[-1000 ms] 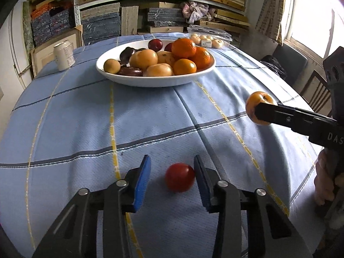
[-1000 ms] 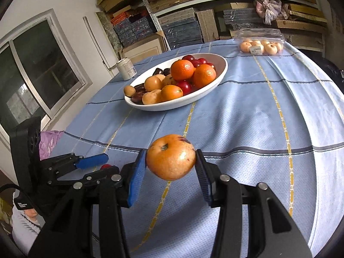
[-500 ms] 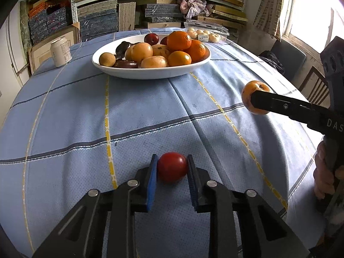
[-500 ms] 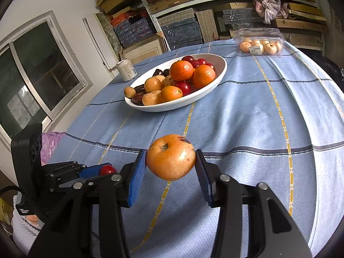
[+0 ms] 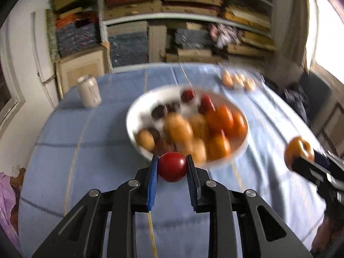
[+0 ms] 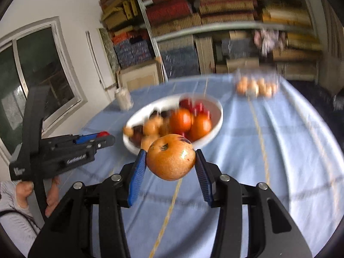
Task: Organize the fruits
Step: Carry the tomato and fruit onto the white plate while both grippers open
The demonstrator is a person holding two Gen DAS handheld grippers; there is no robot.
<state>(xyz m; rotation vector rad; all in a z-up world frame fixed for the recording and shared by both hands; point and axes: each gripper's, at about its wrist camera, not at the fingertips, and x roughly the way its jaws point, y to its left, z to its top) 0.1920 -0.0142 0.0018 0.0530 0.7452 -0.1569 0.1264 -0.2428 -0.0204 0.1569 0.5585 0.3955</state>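
My left gripper (image 5: pixel 172 169) is shut on a small red fruit (image 5: pixel 172 167) and holds it in the air just before the white bowl (image 5: pixel 134 109), which is piled with oranges, yellow and dark fruits. My right gripper (image 6: pixel 171 164) is shut on an orange-yellow fruit (image 6: pixel 171 159) and holds it above the cloth in front of the same bowl (image 6: pixel 217 116). The right gripper with its fruit (image 5: pixel 297 151) shows at the right of the left wrist view. The left gripper (image 6: pixel 103 136) shows at the left of the right wrist view.
A blue checked cloth (image 5: pixel 86 150) covers the round table. A pale can (image 5: pixel 88 94) stands behind the bowl on the left. A clear box of small pale fruits (image 6: pixel 255 87) lies at the far right. Stacked shelves stand behind the table. Both views are motion-blurred.
My left gripper closed on the red fruit and lifted it off the cloth toward the bowl. My right gripper rose and moved toward the bowl with its fruit.
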